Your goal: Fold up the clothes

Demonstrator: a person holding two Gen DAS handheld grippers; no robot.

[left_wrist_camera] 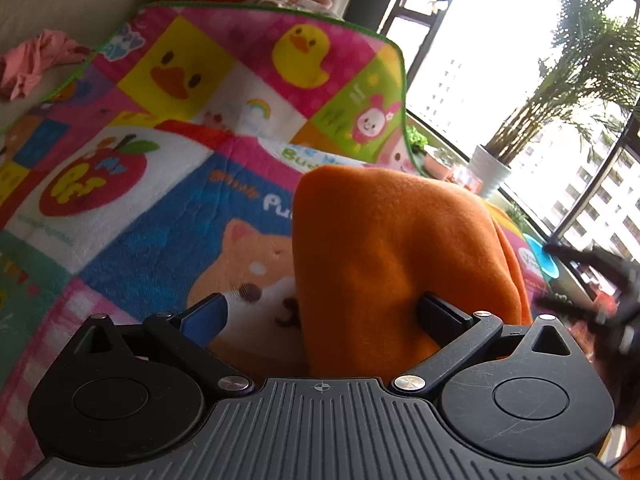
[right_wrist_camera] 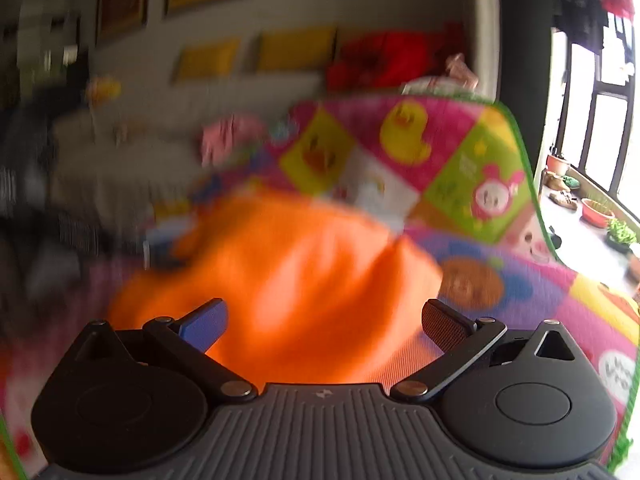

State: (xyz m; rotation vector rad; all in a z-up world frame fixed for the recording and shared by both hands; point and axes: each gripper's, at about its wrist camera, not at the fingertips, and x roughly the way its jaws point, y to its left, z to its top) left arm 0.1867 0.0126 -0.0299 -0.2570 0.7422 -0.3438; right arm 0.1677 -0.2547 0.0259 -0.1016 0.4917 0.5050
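Observation:
An orange fleece garment (left_wrist_camera: 392,248) lies bunched on a colourful cartoon blanket (left_wrist_camera: 160,200). My left gripper (left_wrist_camera: 324,316) is open just above it; the cloth fills the right half of the gap and reaches the black right finger (left_wrist_camera: 440,316), while the blue-padded left finger (left_wrist_camera: 208,316) is over the blanket. In the blurred right wrist view the orange garment (right_wrist_camera: 300,280) spreads in front of my right gripper (right_wrist_camera: 324,320), which is open with cloth lying below the gap. The right gripper (left_wrist_camera: 600,292) also shows, blurred, at the left view's right edge.
A crumpled pink garment (left_wrist_camera: 36,60) lies on the pale surface beyond the blanket's green edge, also visible as a pink garment (right_wrist_camera: 228,140). Red fabric (right_wrist_camera: 380,60) and yellow cushions (right_wrist_camera: 296,48) sit behind. A potted plant (left_wrist_camera: 488,168) stands by the bright windows at right.

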